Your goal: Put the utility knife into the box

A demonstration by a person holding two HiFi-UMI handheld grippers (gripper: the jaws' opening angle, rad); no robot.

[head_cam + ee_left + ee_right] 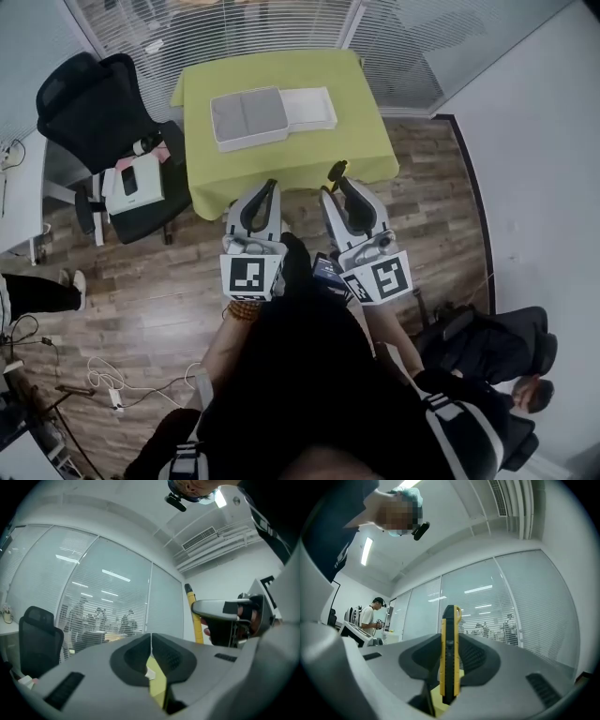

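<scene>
A yellow and black utility knife (449,658) stands upright between the jaws of my right gripper (450,641), which is shut on it. In the head view its tip (337,172) sticks out of the right gripper (340,180), just short of the near edge of the green-clothed table (366,141). On that table lies the open box (272,114), a grey foam-lined half beside a white half. My left gripper (271,187) hangs beside the right one; its jaws (151,641) meet with nothing between them. The left gripper view also shows the knife (190,603).
A black office chair (98,98) stands left of the table, with a white box and small items (133,183) on a seat beside it. Cables (103,384) lie on the wooden floor at lower left. A person sits at lower right (511,366). Glass walls with blinds stand behind the table.
</scene>
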